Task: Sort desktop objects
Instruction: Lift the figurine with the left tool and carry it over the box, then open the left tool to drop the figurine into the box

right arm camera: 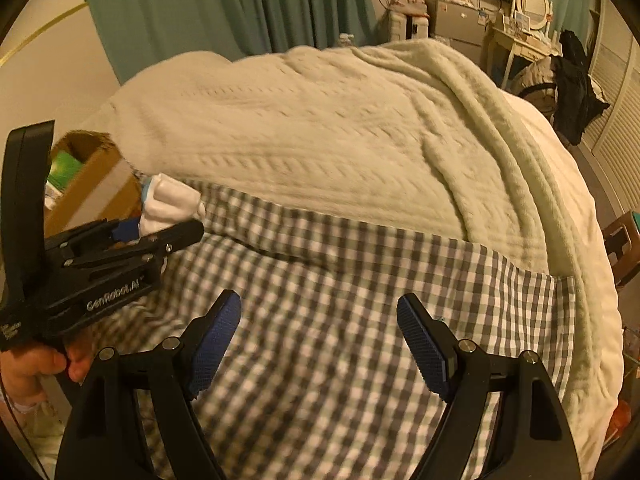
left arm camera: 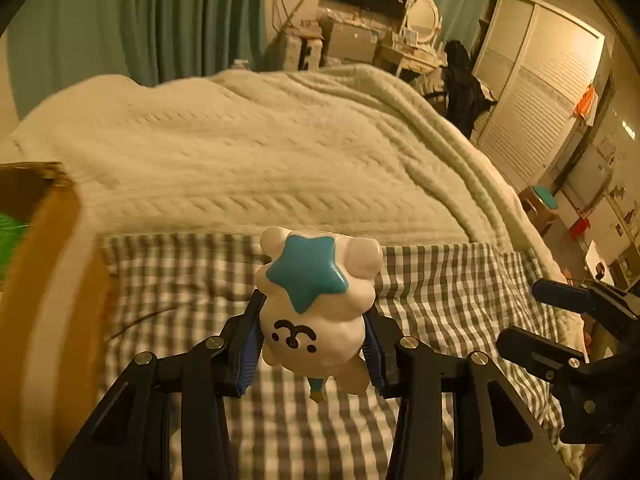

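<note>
Toy [left arm camera: 316, 312] clamped in left gripper [left arm camera: 314, 344], frame centre; right gripper [right arm camera: 320, 344] wide, empty. Carry it over box [left arm camera: 48, 248] at far left, release low.

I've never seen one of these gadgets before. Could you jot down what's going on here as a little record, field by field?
Held item: white figurine with a teal star
Held by: left gripper, fingers closed on its sides
Right gripper: open, holding nothing
Below: grey checked sheet
Behind: cream blanket
Possible destination: cardboard box at left, something green inside
Status: figurine lifted off the sheet, not yet in the box
</note>
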`<state>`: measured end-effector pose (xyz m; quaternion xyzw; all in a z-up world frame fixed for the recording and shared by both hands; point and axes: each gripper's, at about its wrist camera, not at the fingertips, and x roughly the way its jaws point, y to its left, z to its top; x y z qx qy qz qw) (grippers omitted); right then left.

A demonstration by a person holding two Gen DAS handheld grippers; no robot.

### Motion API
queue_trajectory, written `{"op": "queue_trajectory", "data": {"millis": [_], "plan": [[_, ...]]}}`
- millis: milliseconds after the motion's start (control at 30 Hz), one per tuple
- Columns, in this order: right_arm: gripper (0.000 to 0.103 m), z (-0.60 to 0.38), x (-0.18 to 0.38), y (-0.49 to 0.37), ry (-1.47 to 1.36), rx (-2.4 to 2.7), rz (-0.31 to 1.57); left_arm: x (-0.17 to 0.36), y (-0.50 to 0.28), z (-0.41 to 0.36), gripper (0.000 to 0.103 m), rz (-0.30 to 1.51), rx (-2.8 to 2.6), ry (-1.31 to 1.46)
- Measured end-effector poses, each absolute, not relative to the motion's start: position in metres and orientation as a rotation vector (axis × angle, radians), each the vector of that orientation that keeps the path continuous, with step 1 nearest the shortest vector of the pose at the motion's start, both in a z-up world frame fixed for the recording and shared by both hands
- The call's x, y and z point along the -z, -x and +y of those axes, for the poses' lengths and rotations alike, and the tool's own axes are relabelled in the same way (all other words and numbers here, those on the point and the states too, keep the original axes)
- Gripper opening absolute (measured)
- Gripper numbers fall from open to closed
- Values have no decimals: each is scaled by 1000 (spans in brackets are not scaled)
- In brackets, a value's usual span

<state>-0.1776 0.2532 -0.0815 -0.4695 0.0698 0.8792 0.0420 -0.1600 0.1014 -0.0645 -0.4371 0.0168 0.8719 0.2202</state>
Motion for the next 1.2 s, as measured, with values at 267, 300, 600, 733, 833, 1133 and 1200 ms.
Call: {"op": "queue_trajectory", "data": {"millis": [267, 300, 600, 733, 833, 1133, 1200], "plan": [[80, 196, 44, 155, 1338, -2780, 254, 9, 122, 49, 45, 26, -2479, 1100], [80, 189, 39, 152, 1323, -2794, 260, 2, 117, 38, 45, 19, -2495, 1086], [80, 94, 12, 146, 1305, -2934, 225, -32, 89, -67, 45, -48, -2672, 990], [80, 55, 12, 148, 1360, -2983, 135, -26, 91, -113, 45, -136, -2733, 1023], [80, 39, 16, 150, 1386, -2987, 81, -14, 97, -138, 45, -186, -2762, 1077], [91, 23, 29, 169, 1380, -2968, 77, 10, 98, -166, 83, -225, -2819, 1177], [92, 26, 28, 170, 1344, -2973, 97, 5, 96, -163, 92, -201, -2855, 1173]]}}
